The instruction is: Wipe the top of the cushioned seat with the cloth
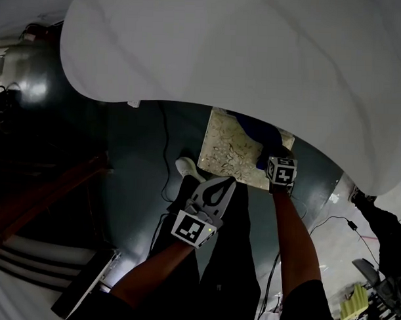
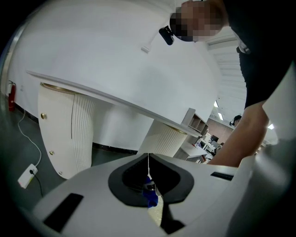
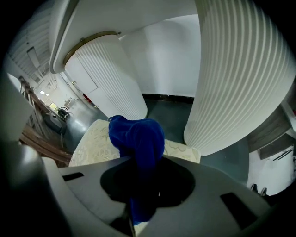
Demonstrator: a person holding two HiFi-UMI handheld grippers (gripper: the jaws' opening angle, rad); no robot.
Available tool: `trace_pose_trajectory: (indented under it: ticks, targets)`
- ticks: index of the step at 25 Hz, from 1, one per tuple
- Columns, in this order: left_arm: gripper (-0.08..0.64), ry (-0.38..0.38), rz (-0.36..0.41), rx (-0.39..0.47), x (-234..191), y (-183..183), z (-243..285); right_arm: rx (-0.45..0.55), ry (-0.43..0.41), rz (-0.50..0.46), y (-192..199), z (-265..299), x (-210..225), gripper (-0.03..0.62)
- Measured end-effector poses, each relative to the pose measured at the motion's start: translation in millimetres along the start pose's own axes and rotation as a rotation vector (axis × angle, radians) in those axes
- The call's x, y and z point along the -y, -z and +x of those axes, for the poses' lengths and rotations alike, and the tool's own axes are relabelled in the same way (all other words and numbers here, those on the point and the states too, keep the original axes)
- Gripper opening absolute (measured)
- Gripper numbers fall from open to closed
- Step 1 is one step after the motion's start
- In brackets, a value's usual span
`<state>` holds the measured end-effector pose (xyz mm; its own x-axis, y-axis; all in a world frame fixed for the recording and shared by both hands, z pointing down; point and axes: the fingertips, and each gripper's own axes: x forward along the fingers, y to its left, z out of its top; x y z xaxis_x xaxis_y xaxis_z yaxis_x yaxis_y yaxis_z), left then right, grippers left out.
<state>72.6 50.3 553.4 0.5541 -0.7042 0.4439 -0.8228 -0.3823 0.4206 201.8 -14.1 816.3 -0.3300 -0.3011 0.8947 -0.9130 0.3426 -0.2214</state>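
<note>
a: fingers (image 3: 78,185) on my right gripper (image 1: 271,158)?
b: pinched shut on the cloth (image 3: 138,136).
a: and the cushioned seat (image 3: 95,141)?
b: directly under the cloth, ahead of me. my left gripper (image 1: 219,188) is closed, empty, further back.

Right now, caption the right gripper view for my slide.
Right hand-held gripper shut on a blue cloth over the patterned cushioned seat, beside a white ribbed pedestal.

I see the blue cloth (image 3: 138,136) bunched into a wad, pinched by the fingers of my right gripper (image 3: 138,159) and bulging past their tips. Just beyond them lies the cushioned seat (image 3: 92,141), cream, leaf-patterned and flat.
</note>
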Motion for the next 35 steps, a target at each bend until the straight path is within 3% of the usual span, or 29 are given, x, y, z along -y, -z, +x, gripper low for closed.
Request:
trace_pose_trajectory:
  ticks: [9,15,25,31,35]
  targets:
    - [0.017,0.024,0.009,-0.003,14,0,18,0.015,0.031,0.007,8,-7,27,0.087]
    - [0.017,0.034,0.015,-0.011,19,-2,24,0.014,0.027,0.079,17,-16,48,0.087]
    - [0.017,0.079,0.006,-0.03,34,5,29,-0.007,0.132,0.09,40,-33,92,0.087]
    - [0.017,0.093,0.006,-0.006,36,-8,22,0.07,0.144,0.023,12,-63,75,0.087]
    - [0.017,0.075,0.009,0.026,22,-23,6,0.133,0.098,-0.034,-15,-87,30,0.086]
